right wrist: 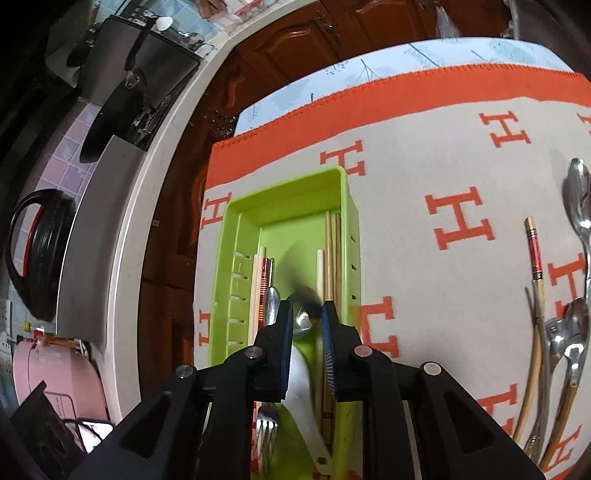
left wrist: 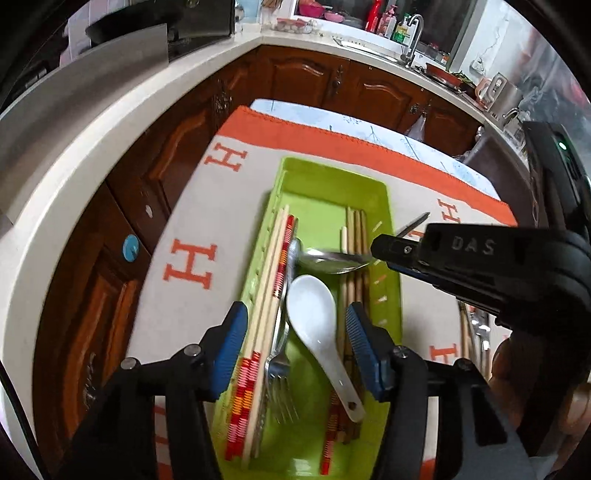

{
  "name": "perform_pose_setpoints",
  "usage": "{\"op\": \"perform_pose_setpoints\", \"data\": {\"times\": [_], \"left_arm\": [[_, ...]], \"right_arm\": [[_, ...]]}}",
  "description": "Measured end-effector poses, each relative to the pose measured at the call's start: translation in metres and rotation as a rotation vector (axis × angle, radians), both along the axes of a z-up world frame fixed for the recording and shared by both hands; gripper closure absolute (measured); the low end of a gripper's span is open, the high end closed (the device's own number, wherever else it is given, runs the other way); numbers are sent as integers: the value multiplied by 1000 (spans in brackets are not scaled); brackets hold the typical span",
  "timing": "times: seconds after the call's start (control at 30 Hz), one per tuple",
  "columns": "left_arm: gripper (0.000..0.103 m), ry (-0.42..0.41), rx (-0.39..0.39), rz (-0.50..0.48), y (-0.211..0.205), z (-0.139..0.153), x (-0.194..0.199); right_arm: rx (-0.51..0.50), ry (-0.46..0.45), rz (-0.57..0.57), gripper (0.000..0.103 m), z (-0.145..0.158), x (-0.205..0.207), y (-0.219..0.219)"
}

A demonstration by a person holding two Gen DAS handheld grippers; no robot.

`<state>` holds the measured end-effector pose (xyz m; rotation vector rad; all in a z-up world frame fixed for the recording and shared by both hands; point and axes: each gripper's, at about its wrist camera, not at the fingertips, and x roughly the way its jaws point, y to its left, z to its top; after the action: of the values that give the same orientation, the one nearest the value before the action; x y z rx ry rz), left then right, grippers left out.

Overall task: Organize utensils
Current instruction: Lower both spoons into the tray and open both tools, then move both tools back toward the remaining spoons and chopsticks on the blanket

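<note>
A lime green utensil tray (left wrist: 334, 184) (right wrist: 236, 221) lies on an orange and beige cloth. It holds chopsticks (left wrist: 271, 266), a fork (left wrist: 279, 384), a white ceramic spoon (left wrist: 314, 317) and a metal spoon (left wrist: 334, 260) lying crosswise. My left gripper (left wrist: 295, 347) is open, its blue pads hanging over the tray's near end. My right gripper (right wrist: 308, 325) (left wrist: 391, 249) hovers over the tray's right side, its jaws narrowly apart around the blurred metal spoon (right wrist: 303, 319).
Several loose metal spoons (right wrist: 578, 206) and chopsticks (right wrist: 535, 266) lie on the cloth (right wrist: 424, 155) to the right. A white counter edge (left wrist: 85, 184) with wooden cabinets curves behind. A sink and bottles (left wrist: 402, 33) stand far back.
</note>
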<state>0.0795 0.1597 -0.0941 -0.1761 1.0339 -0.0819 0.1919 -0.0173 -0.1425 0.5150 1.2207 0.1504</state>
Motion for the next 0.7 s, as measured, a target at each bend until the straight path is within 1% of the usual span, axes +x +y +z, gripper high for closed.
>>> {"op": "perform_pose_setpoints", "data": {"times": [0.17, 0.23, 0.3, 0.4, 0.57, 0.63, 0.7], "left_arm": [[48, 38, -35, 19, 3, 0, -3], [44, 47, -50, 24, 4, 1, -6], [36, 41, -37, 29, 4, 3, -10], [29, 18, -11, 22, 0, 8, -16], [24, -1, -8, 4, -9, 19, -22], [21, -6, -2, -6, -15, 23, -25], [20, -13, -5, -15, -19, 25, -27]], "right_arm": [[-20, -26, 42, 86, 13, -17, -5], [-29, -35, 56, 85, 16, -23, -7], [-40, -51, 67, 85, 20, -31, -9], [-77, -78, 79, 83, 25, -44, -14], [-83, -82, 86, 81, 29, -62, -29], [-98, -94, 94, 81, 32, -69, -34], [-114, -107, 100, 81, 36, -76, -38]]}}
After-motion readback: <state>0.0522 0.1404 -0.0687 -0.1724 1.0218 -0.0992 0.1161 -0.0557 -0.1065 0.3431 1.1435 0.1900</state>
